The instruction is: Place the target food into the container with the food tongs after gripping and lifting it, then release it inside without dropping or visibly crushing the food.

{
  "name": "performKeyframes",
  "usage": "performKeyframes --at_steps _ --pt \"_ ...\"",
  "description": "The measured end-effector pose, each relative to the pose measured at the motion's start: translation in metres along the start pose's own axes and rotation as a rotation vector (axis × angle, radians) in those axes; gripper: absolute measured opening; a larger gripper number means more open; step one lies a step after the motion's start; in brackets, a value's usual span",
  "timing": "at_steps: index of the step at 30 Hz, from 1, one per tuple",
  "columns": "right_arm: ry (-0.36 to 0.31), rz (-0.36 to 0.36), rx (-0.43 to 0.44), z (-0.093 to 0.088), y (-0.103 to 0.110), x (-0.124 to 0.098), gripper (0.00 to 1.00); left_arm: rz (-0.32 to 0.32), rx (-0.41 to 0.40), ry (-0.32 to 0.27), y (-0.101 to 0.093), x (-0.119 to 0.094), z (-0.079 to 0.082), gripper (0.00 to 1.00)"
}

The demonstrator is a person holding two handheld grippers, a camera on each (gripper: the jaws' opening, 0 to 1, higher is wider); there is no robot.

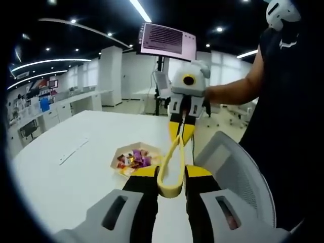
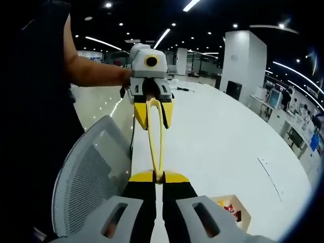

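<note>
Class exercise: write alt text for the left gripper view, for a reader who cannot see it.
Yellow food tongs are held between two grippers: the left gripper grips the looped end, the right gripper the tips. Beyond, a container of colourful wrapped food sits on a white table.

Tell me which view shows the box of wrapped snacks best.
The left gripper view: the box of wrapped snacks lies open on the white table, its colourful contents visible. The right gripper view catches just a corner of it, low beside the right gripper.
</note>
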State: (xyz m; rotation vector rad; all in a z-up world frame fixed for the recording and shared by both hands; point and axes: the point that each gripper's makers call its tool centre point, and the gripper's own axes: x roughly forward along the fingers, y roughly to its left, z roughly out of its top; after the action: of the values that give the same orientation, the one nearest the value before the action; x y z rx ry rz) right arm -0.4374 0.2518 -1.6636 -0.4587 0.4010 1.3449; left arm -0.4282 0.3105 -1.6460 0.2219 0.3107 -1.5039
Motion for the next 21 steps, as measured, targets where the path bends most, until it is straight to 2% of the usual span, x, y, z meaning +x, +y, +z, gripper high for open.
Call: performKeyframes --at_steps 3,5,7,10,12,13,14,21 --pt "0.018 -0.003 -0.014 -0.005 0.001 0.002 0.01 -0.007 0.003 0.03 -0.003 0.003 -0.007 0.14" --pt "0.042 -0.004 -0.028 -0.009 0.002 0.005 0.02 -0.018 -0.016 0.096 -0.005 0.006 -0.022 0.14" --pt "0.067 -0.012 -0.047 -0.016 0.001 0.008 0.02 -0.007 0.013 0.115 -0.004 0.009 -0.028 0.13" --pt "0.103 -0.015 -0.041 -0.028 0.001 0.014 0.02 0.006 0.016 0.142 -0.004 0.016 -0.039 0.13" --pt "0.124 -0.015 -0.06 -0.033 0.002 0.016 0.02 0.033 0.066 0.215 0.002 0.018 -0.055 0.14" --pt "0.122 -0.013 -0.057 -0.034 0.002 0.017 0.02 0.036 0.074 0.233 0.002 0.02 -0.059 0.14" --pt "0.122 -0.01 -0.053 -0.035 0.003 0.017 0.02 0.019 0.069 0.236 -0.002 0.022 -0.063 0.14" --pt "0.137 -0.014 -0.065 -0.04 0.005 0.018 0.01 0.026 0.062 0.245 0.001 0.02 -0.066 0.14"
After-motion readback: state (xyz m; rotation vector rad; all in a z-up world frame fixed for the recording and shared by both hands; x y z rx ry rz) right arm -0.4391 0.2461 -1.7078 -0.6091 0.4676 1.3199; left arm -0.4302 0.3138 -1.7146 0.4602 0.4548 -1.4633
